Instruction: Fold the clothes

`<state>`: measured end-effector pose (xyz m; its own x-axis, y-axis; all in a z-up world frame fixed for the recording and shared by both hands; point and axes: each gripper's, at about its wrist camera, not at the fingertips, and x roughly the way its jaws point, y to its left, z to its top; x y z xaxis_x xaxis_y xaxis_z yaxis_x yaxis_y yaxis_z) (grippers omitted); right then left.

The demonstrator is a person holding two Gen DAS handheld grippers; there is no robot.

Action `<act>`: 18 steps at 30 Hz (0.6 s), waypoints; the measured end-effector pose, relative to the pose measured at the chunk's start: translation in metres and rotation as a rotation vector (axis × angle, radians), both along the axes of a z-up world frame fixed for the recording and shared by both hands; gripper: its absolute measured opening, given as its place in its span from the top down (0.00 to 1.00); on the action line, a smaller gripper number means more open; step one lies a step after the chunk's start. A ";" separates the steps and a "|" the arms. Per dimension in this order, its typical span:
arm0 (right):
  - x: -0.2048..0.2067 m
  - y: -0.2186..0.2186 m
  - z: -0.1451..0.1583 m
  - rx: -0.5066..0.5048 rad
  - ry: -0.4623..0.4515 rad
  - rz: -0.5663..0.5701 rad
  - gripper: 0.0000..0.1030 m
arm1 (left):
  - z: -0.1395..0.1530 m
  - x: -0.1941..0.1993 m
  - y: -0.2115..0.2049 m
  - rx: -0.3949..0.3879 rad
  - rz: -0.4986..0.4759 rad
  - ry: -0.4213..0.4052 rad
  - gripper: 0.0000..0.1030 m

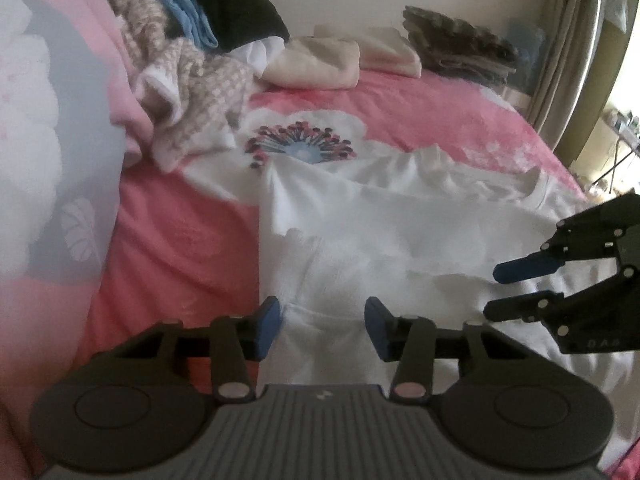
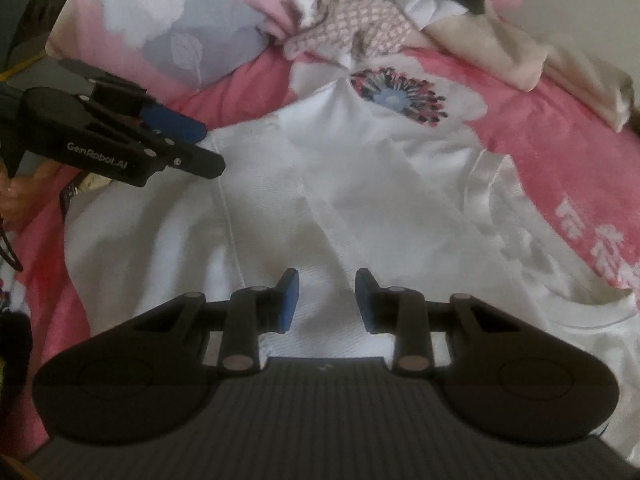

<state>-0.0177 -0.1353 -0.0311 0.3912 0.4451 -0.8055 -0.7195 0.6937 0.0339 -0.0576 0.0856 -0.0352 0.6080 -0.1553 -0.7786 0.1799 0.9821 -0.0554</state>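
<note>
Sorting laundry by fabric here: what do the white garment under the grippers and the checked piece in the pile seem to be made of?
The white garment looks like a soft matte knit, perhaps cotton jersey: fine ribbed texture, stitched seams, limp wrinkles. The checked piece looks like a thicker woven or knitted fabric with a small beige-and-white pattern and a white edge; the blur leaves the fibre open.

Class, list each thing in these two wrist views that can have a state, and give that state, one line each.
Left gripper: open, over the white garment, holding nothing.
Right gripper: open, over the same garment, holding nothing.
White garment: spread on the bed, partly folded, creased.
Cream clothes: folded, stacked.
Grey clothes: folded, stacked.
Patterned garment: crumpled, unfolded.
Blue garment: in the unfolded heap.
Pink bedspread: laid flat.
</note>
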 end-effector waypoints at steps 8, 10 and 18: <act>0.002 0.007 -0.008 0.013 -0.026 0.005 1.00 | -0.004 0.004 0.001 0.035 -0.013 -0.029 0.58; -0.001 0.007 0.000 0.029 -0.079 0.000 1.00 | -0.004 0.006 0.000 0.045 -0.018 -0.039 0.58; 0.017 0.004 0.012 0.073 -0.100 -0.018 1.00 | -0.010 0.012 0.001 0.065 -0.019 -0.033 0.58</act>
